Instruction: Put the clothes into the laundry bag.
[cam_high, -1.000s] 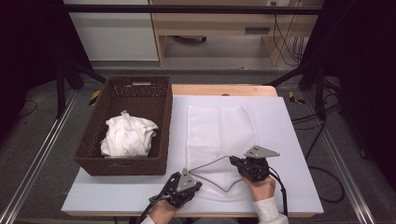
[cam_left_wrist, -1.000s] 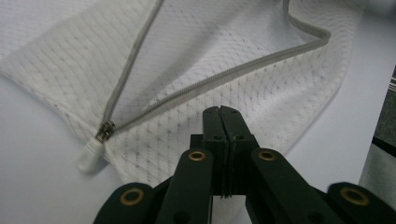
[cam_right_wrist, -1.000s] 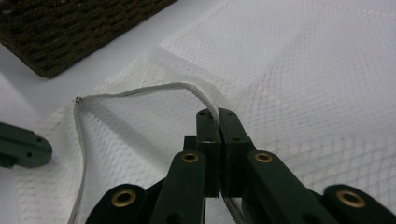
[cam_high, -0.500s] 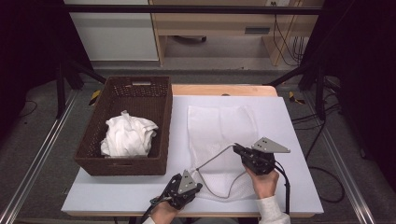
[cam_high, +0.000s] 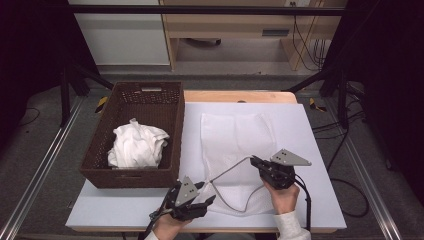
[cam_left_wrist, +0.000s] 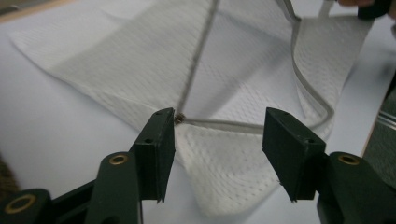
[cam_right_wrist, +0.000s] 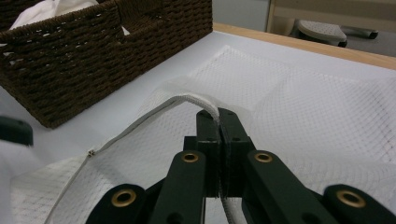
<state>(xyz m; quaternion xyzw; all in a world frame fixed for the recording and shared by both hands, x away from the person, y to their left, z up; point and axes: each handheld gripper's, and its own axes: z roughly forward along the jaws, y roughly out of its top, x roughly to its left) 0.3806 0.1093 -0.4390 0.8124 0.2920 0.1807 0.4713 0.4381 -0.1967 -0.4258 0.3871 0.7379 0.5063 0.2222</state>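
- White mesh laundry bag with a grey zipper edge (cam_high: 235, 150) lies flat on the white tabletop (cam_high: 310, 130), middle of the high view and running down toward the bottom edge.
- The right gripper (cam_high: 256, 162), lower right of centre, is clenched on the bag's zipper edge. In the right gripper view its jaws are pressed together on the grey band (cam_right_wrist: 212, 112), which is lifted off the table there and arcs down to the left.
- The left gripper (cam_high: 207, 192), at the bottom centre of the high view, is released. In the left gripper view its jaws (cam_left_wrist: 217, 140) stand wide apart just in front of the bag's near corner, with the small zipper stop right by one jaw tip. Can't tell if it's touching.
- Dark brown woven wicker basket (cam_high: 100, 150) sits at the left of the high view, just beside the bag.
- There's a crumpled white cloth (cam_high: 135, 145) bunched up in the basket.
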